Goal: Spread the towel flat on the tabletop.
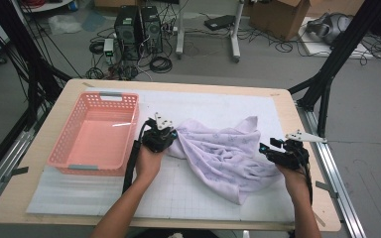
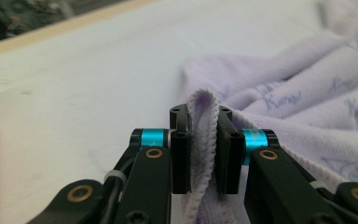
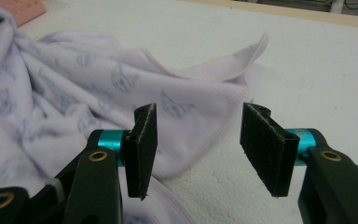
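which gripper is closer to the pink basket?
Left. The left gripper sits just off the right wall of the pink basket, clamped on a fold of the lavender towel. The right gripper is across the towel, jaws open.

surface: wooden counter (image 1: 44, 148) | cover: white gridded mat (image 1: 188, 191) lay over most of it | left: pink basket (image 1: 96, 133) stood on the mat | centre-right: crumpled lilac towel (image 1: 223, 153) lay on the mat, well right of the basket
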Action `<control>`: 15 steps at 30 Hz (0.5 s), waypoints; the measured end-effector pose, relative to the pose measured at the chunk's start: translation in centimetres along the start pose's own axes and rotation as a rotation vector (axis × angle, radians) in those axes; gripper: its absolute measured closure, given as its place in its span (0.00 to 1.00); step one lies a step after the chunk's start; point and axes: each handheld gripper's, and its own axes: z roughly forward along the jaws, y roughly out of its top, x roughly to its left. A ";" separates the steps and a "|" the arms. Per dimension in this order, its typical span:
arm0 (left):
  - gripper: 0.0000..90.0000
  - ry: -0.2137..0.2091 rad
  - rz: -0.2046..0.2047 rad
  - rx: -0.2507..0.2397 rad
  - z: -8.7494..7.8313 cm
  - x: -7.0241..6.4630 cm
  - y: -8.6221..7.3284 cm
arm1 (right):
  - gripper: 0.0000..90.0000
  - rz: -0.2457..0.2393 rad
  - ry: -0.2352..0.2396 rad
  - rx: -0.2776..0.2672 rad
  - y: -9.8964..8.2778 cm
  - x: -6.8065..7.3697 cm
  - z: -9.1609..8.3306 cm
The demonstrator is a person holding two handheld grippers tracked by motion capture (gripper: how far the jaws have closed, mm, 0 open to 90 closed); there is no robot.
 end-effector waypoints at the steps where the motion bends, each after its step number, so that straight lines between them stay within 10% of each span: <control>1: 0.87 0.035 -0.015 -0.021 0.0 0.5 0.0 | 0.51 -0.003 -0.007 0.006 0.0 0.1 0.1; 4: 0.86 0.075 -0.058 -0.044 0.2 1.3 0.1 | 0.51 -0.038 -0.021 0.047 0.0 0.8 0.8; 11: 0.51 -0.034 -0.068 -0.085 -0.6 0.9 0.1 | 0.53 -0.075 0.021 0.125 0.1 2.3 3.5; 15: 0.48 -0.083 -0.047 -0.145 -2.0 0.3 0.5 | 0.53 -0.106 0.056 0.226 0.1 4.1 6.2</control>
